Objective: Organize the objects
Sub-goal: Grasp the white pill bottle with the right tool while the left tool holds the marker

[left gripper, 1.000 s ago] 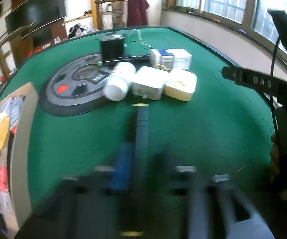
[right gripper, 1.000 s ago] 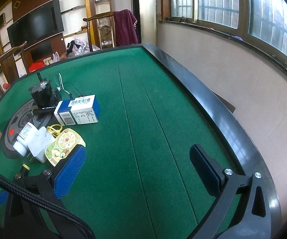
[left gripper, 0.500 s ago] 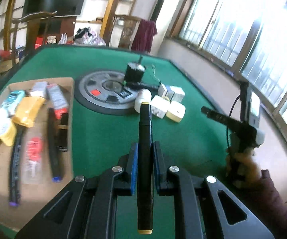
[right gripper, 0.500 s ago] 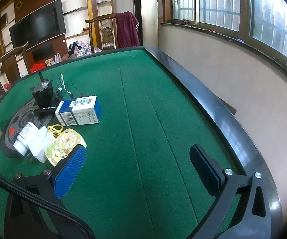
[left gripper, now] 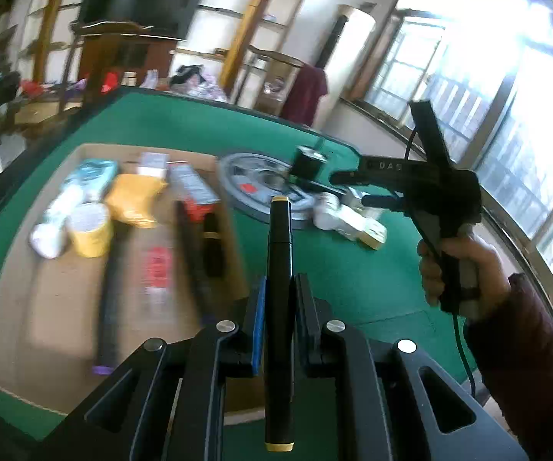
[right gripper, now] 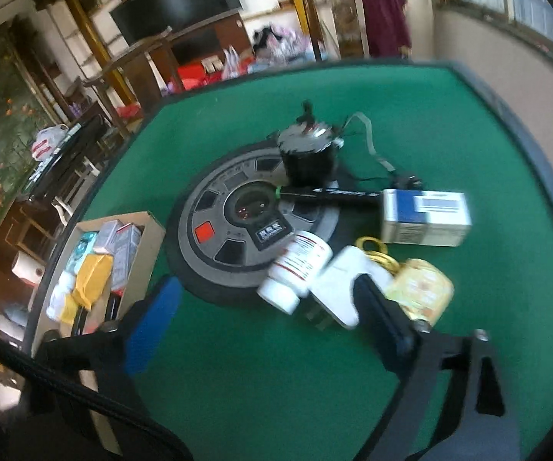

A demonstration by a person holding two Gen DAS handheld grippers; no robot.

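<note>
My left hand-held gripper (left gripper: 279, 303) pinches the black marker (left gripper: 279, 269), long axis fwd; cardboard box (left gripper: 46, 307) lies ahead-left by desk's (left gripper: 353, 276) left edge. Right hand-held gripper (right gripper: 269, 322) spread, empty.

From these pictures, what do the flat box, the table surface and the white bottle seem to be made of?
Flat box: probably cardboard, matte brown with raw cut edges. Table surface: looks like green felt or baize, dull and without glare. White bottle: likely plastic, smooth, with a printed label; blur leaves this open.
</note>
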